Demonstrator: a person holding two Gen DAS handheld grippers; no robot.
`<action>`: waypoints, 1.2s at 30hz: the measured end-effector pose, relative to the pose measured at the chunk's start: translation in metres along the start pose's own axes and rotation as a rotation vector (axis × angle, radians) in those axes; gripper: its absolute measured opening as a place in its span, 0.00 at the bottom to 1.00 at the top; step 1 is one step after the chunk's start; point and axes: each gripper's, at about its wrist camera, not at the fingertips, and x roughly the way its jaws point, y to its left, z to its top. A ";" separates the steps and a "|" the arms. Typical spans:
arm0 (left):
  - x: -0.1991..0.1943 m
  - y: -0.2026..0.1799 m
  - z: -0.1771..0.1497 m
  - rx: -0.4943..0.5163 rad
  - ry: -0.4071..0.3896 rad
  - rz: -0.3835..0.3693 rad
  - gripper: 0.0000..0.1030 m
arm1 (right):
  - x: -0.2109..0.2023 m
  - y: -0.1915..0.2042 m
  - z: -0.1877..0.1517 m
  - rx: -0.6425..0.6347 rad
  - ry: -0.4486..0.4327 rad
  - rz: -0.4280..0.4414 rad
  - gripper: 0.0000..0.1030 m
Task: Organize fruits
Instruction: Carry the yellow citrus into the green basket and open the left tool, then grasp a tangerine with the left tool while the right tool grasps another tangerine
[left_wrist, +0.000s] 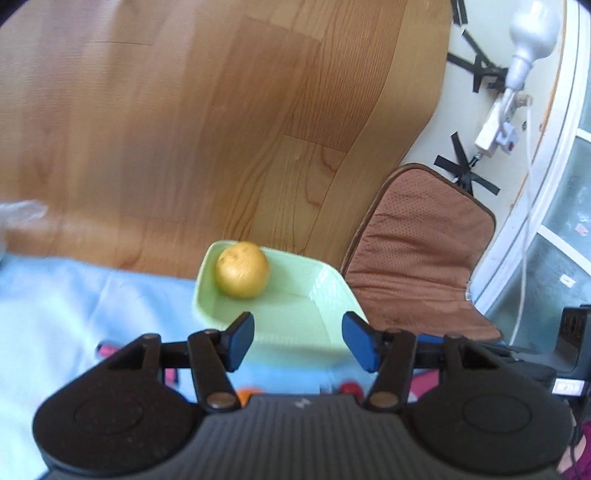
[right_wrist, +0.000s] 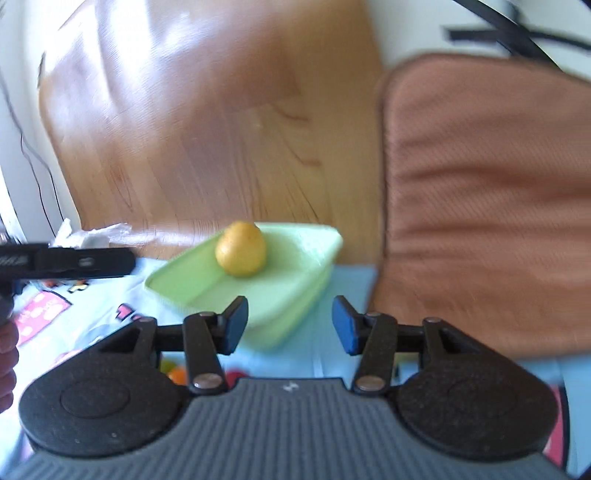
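A round yellow fruit (left_wrist: 242, 269) sits in the far left corner of a pale green tray (left_wrist: 314, 306) on a light blue cloth (left_wrist: 74, 302). My left gripper (left_wrist: 298, 341) is open and empty, above the tray's near edge. In the right wrist view the same yellow fruit (right_wrist: 241, 253) lies in the green tray (right_wrist: 295, 266). My right gripper (right_wrist: 290, 325) is open and empty, just short of the tray's near side. Small orange and red things (right_wrist: 177, 374) peek out under the gripper bodies, mostly hidden.
A wooden floor (left_wrist: 184, 129) lies beyond the cloth. A brown cushion (left_wrist: 417, 251) sits to the right of the tray. A white lamp and taped cables (left_wrist: 509, 74) are at far right. Crumpled white plastic (right_wrist: 88, 234) and the other gripper's black body (right_wrist: 66, 262) are at left.
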 end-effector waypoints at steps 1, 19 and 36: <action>-0.010 0.000 -0.006 0.000 -0.003 -0.001 0.52 | -0.009 -0.003 -0.006 0.020 0.011 0.008 0.37; -0.044 0.006 -0.081 0.013 0.084 0.105 0.62 | -0.037 0.093 -0.083 -0.309 0.083 0.089 0.43; -0.084 -0.019 -0.120 0.005 0.117 0.031 0.35 | -0.062 0.101 -0.102 -0.311 0.130 0.141 0.40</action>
